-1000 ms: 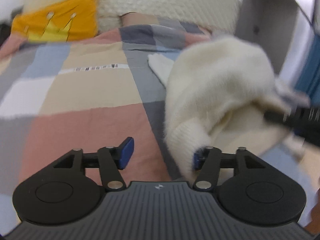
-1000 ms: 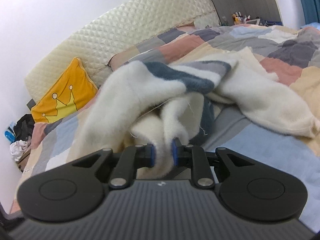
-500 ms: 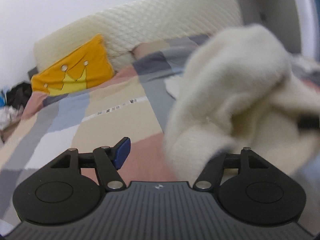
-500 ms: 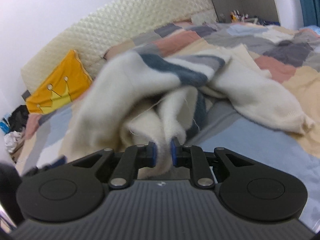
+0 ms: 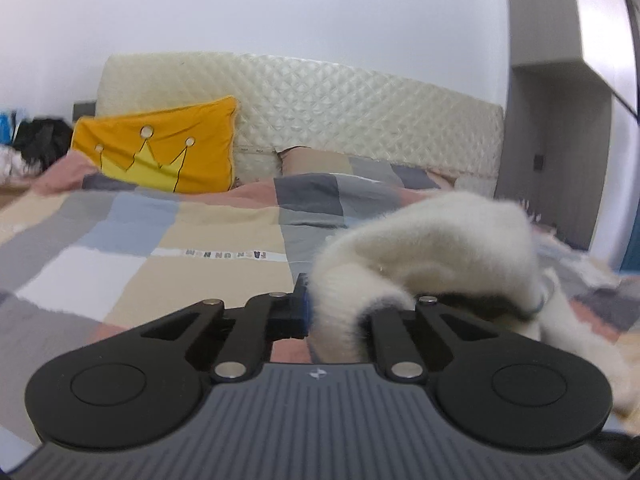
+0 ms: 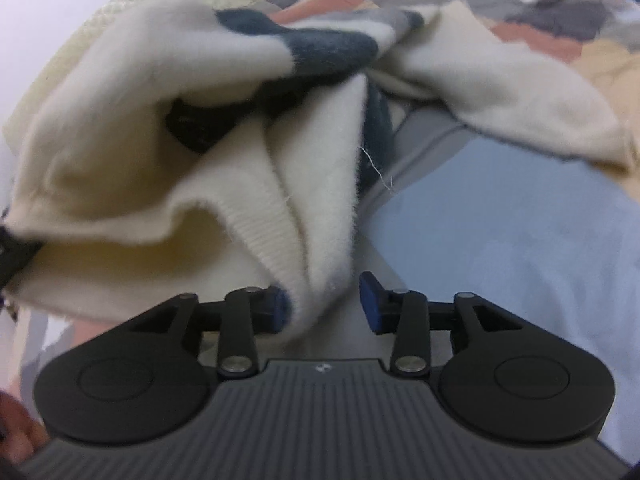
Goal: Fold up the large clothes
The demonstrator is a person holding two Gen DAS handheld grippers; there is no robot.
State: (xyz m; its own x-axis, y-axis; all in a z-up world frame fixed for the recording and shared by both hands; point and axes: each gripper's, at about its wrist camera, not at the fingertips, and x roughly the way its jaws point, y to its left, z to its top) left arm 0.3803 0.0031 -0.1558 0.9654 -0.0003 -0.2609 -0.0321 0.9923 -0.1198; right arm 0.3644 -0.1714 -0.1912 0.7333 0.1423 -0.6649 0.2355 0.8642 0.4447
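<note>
A fluffy cream sweater with dark blue and grey stripes lies bunched on the patchwork bedspread. In the left wrist view my left gripper is shut on a thick fold of the cream sweater, which hides the right finger pad. In the right wrist view my right gripper stands open; a ribbed edge of the sweater hangs between its fingers and rests against the left pad, clear of the right one.
A yellow crown pillow leans on the quilted cream headboard. A grey cabinet stands right of the bed. Dark clothes lie off the bed's left side.
My left gripper went from open to closed on the sweater fold and tilted up. My right gripper opened and let go of the sweater edge it was pinching.
</note>
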